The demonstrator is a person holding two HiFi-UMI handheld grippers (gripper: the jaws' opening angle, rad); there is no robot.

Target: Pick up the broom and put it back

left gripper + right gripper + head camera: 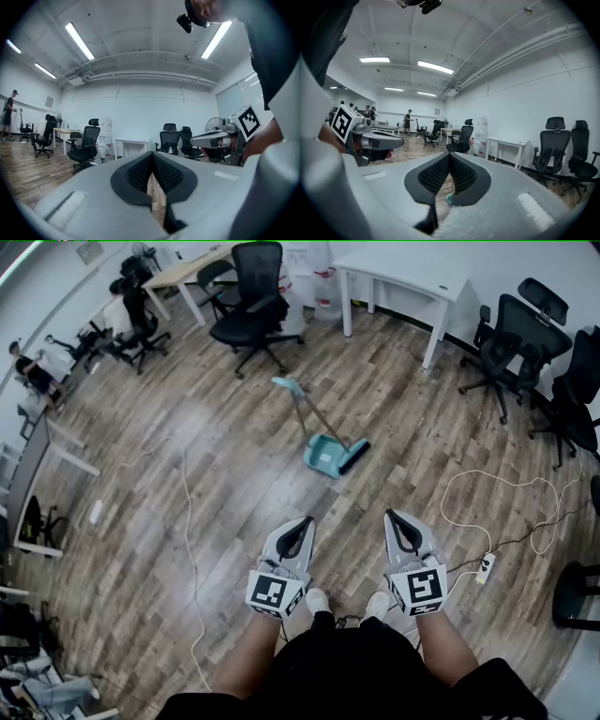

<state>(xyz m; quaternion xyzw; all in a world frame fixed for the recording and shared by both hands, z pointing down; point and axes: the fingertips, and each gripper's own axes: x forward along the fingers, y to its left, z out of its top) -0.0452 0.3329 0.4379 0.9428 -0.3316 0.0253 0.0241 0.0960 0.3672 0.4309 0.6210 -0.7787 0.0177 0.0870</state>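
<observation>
The person stands on a wood-plank floor with both grippers held out in front, side by side and apart from each other. The left gripper has its jaws closed tip to tip with nothing between them; in its own view the left gripper's pads meet, and only a thin slit of floor shows below the tips. The right gripper is likewise closed and empty, its jaws pressed together in the right gripper view.

The broom lies on the floor well ahead of the grippers, untouched. Its dark bristles rest just beside a teal dustpan, and a thin handle runs away from the person to a teal grip. Which of the two the handle belongs to is hard to tell from the head view. Through the slit under the right gripper's tips a small teal patch shows, probably part of that set.

Beyond the broom stand a black office chair and a white table. A power strip with a looping white cable lies on the floor to the right of the right gripper.
</observation>
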